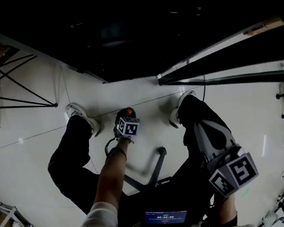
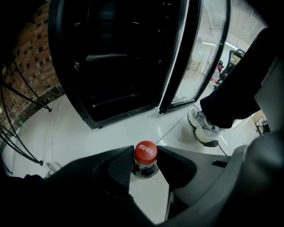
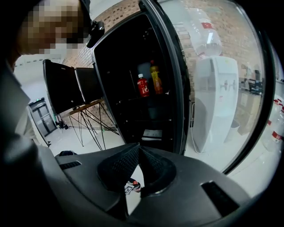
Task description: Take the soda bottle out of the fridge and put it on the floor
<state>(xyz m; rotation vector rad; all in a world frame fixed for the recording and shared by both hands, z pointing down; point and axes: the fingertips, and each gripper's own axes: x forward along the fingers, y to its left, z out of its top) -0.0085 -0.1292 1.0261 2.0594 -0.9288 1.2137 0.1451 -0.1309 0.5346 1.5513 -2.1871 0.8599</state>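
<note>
The soda bottle (image 2: 145, 155) stands upright on the white floor, its red cap (image 2: 145, 151) toward the camera. My left gripper (image 2: 145, 153) is shut on the bottle, a pad pressing each side of the cap. In the head view the left gripper (image 1: 128, 114) reaches down between the person's feet, the red cap (image 1: 129, 111) just past its marker cube. My right gripper (image 1: 204, 128) is held up over the right leg, away from the bottle. In the right gripper view its fingertips (image 3: 139, 148) meet with nothing between them. The black fridge (image 2: 120, 57) stands open ahead.
The glass fridge door (image 2: 199, 53) hangs open to the right. Two bottles (image 3: 143, 85) remain on a fridge shelf. The person's shoes (image 1: 82, 115) (image 2: 204, 128) flank the bottle. A black wire stand (image 1: 9, 91) is at the left and a white water dispenser (image 3: 217, 102) beside the fridge.
</note>
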